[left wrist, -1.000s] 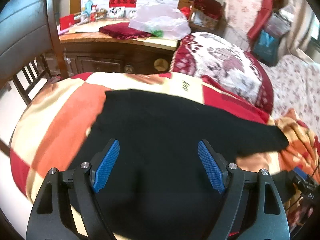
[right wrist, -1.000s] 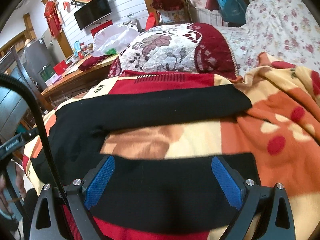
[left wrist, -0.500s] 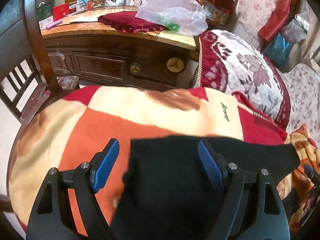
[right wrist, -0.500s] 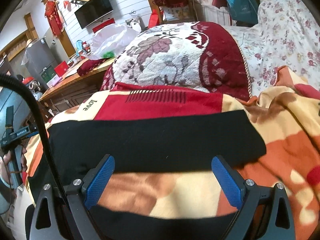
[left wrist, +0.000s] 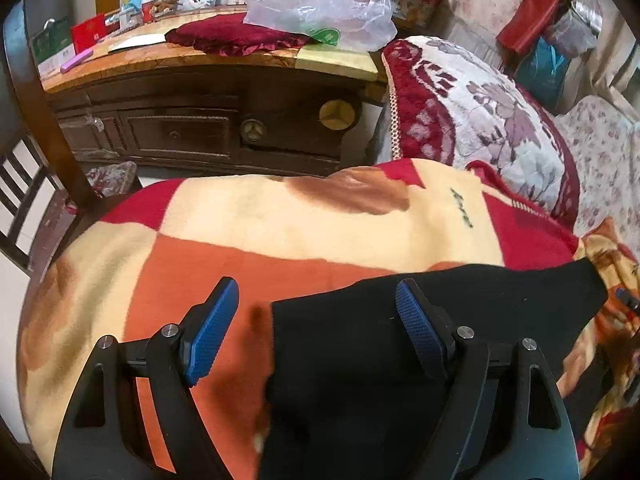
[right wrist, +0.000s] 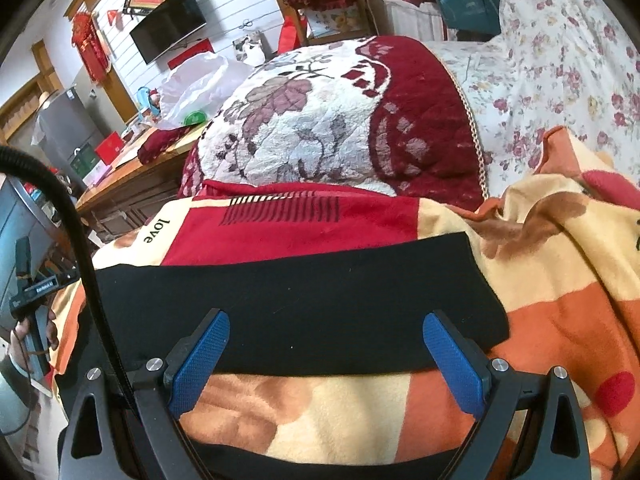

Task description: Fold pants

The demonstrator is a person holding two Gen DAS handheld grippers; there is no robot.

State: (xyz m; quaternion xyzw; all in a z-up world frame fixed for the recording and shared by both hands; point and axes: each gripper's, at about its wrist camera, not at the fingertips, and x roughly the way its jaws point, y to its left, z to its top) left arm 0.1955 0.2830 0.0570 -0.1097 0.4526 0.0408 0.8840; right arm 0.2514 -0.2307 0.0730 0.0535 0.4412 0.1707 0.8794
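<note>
Your left claw (left wrist: pixel 316 328) is spread wide, nothing between the blue pads (left wrist: pixel 210 334). It hangs above the near left part of the black pants (left wrist: pixel 420 344), where the fabric's left edge runs between the fingers; whether it touches the cloth, you cannot tell.

Your right claw (right wrist: pixel 326 360) is also spread wide and empty. It sits over the near edge of one black pant leg (right wrist: pixel 288 308), which stretches left to right across the view. A second strip of black fabric shows at the very near edge, under the claw frame, with a band of blanket between the two.

The pants lie flat on a fleece blanket (left wrist: pixel 280 232) patterned in orange, cream and red, with the word "love" printed on a cream patch. In the left wrist view the pants take up the near right area, one leg end reaching toward the right.

Beyond the blanket: a dark red and white floral cushion (right wrist: pixel 332 120), just past the far edge. Further left, a wooden desk (left wrist: pixel 224 64) with a clear plastic bag (left wrist: pixel 320 4) and a dark red cloth (left wrist: pixel 236 36) on top. A black cable (right wrist: pixel 86 248) curves along the left of the right wrist view.
</note>
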